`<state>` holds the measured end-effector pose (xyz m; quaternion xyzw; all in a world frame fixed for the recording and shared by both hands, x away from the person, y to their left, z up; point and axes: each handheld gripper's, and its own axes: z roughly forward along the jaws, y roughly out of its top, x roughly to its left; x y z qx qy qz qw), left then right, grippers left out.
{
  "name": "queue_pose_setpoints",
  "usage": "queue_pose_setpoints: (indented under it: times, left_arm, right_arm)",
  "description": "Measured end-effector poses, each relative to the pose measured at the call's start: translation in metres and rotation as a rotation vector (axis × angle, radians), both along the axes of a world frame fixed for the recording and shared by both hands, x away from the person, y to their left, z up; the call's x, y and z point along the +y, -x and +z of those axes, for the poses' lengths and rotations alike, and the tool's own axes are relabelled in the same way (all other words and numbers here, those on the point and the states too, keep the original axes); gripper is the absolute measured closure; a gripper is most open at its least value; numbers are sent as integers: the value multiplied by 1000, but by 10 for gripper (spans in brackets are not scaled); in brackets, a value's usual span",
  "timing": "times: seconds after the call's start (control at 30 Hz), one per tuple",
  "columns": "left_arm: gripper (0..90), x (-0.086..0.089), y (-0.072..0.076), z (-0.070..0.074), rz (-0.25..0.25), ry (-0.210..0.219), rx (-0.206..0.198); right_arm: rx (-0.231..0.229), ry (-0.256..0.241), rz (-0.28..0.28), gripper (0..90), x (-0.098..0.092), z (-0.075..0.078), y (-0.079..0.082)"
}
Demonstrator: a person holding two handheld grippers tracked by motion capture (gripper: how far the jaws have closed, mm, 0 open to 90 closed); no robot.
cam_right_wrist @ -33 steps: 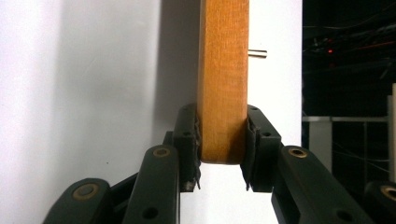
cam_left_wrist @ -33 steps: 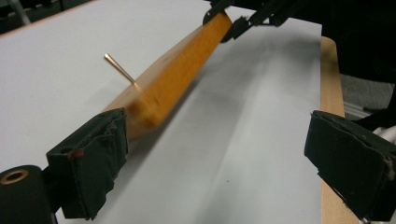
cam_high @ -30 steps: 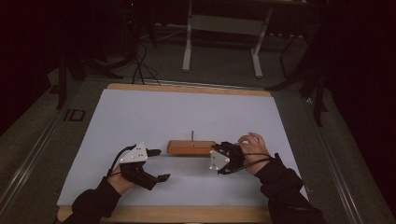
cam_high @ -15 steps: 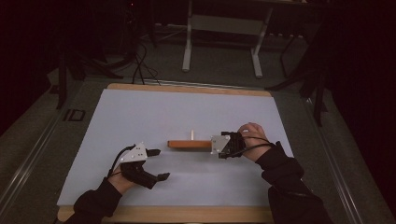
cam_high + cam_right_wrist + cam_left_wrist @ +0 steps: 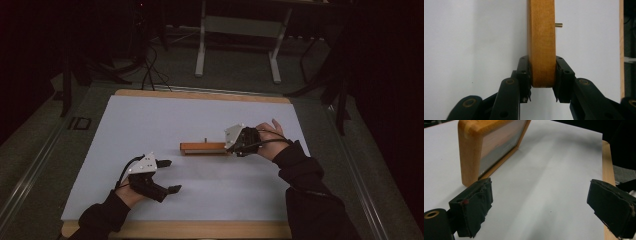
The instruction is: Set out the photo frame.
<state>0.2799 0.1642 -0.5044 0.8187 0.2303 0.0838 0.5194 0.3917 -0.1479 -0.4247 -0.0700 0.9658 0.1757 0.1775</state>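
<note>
Nearest to me in the high view, my left tool [image 5: 170, 176] rests low on the white sheet-covered table [image 5: 150, 125], toward my left side, with its two black jaws spread wide and nothing between them. In the left gripper view its padded fingertips [image 5: 475, 206] stand far apart, and past them I see one end of the flat wooden-framed board [image 5: 486, 147], which stands clear of both pads and is not touched by them.

Farther out, near the middle of the table, that wooden-framed board [image 5: 204, 148] lies with its long side running left to right across the white surface. A thin small peg [image 5: 205, 140] sticks up just behind it; I cannot tell what it is fixed to.

My right tool [image 5: 231, 147] comes in from the right and grips the board's right end. In the right gripper view my right tool [image 5: 542, 83] has its jaws pressed against both faces of the wooden edge [image 5: 541, 42], pinching it squarely, with the end of the wood sitting just inside the pads. A short brass-coloured pin [image 5: 559, 24] pokes out from the side of the board farther along.

Beyond the table's far wooden rim [image 5: 200, 94], a dark floor carries a pale metal stand with two legs [image 5: 235, 40] and some black cables [image 5: 150, 65].
</note>
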Motion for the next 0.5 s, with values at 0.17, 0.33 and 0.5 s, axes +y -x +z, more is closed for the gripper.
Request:
queue_pose_setpoints:
  times: [0.17, 0.33, 0.5]
  left_arm:
    - [70, 1, 0, 1, 0, 4, -3]
    - [70, 1, 0, 1, -1, 3, -5]
    - [70, 1, 0, 0, -2, 10, 0]
  right_arm:
    - [65, 2, -23, 693, 2, 4, -14]
    - [142, 14, -62, 687, 6, 9, -31]
    - [175, 17, -78, 677, 8, 9, -45]
